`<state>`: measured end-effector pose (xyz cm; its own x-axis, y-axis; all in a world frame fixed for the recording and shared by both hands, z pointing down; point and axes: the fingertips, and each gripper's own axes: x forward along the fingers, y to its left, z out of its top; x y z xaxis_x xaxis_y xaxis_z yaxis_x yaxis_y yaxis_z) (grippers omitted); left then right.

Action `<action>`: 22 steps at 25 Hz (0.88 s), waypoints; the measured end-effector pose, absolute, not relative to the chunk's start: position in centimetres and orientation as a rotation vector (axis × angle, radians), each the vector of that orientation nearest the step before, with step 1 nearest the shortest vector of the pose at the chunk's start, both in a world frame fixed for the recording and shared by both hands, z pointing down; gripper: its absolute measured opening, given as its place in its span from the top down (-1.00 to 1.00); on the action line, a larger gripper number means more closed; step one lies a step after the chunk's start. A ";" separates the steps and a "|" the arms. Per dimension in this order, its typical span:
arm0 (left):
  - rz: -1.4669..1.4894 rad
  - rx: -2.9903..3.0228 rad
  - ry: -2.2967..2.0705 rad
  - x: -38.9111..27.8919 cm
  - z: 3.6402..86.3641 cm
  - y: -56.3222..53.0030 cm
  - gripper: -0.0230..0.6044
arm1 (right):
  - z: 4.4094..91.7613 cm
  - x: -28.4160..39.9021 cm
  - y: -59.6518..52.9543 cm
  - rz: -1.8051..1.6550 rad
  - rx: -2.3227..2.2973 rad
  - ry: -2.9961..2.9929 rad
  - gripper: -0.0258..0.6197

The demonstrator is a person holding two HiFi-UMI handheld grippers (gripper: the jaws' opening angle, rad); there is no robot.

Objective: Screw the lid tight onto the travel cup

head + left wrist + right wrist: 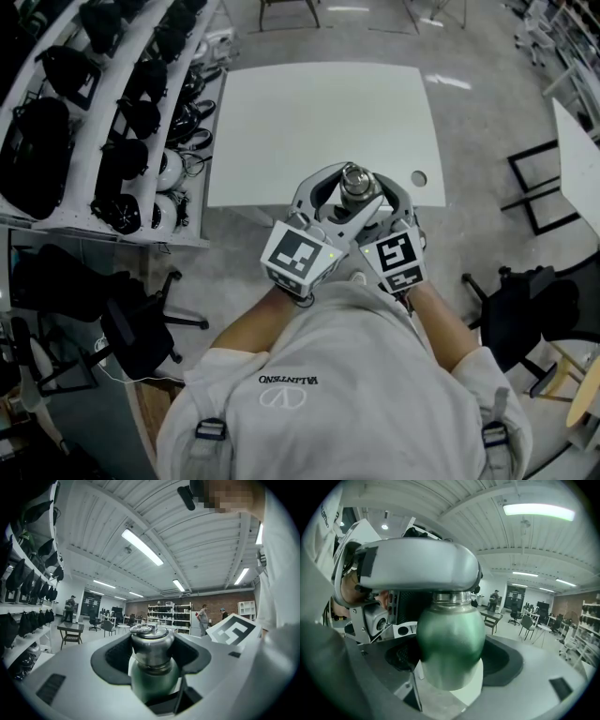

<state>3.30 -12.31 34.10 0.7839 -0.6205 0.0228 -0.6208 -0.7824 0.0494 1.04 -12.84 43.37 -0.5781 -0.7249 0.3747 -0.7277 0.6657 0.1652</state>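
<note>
I hold the travel cup in the air in front of my chest, above the floor just short of the white table point(281, 122). Its steel lid point(354, 180) points up between both grippers. My left gripper point(343, 186) is shut on the lid point(151, 644), with a dark pad against each side of it and the green cup body point(152, 681) below. My right gripper point(372, 214) is shut on the green body point(450, 639). In the right gripper view, the left gripper's grey jaw crosses over the top and hides the lid.
Shelves point(103, 112) with black bags and helmets line the left. A black office chair point(141, 328) stands at lower left and another dark chair point(525, 309) at right. The table has a small round hole point(418, 178) near its right corner. People stand far off in the room.
</note>
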 end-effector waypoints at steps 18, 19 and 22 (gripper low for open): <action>0.047 2.945 -0.997 4.0 35.2 -12.5 0.08 | 43.5 1.0 -13.2 0.049 1.141 -2.484 -0.27; 0.044 2.956 -0.992 4.1 35.0 -12.5 0.07 | 43.5 1.0 -13.3 0.048 1.144 -2.485 -0.27; 0.008 2.984 -0.960 4.4 34.4 -12.2 -0.10 | 43.4 1.1 -13.4 0.046 1.149 -2.484 -0.27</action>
<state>4.45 -12.19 34.35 0.8126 -0.5828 0.0072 -0.5829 -0.8126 0.0049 1.12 -13.41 43.42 -0.5812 -0.7244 0.3708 -0.7376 0.6614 0.1360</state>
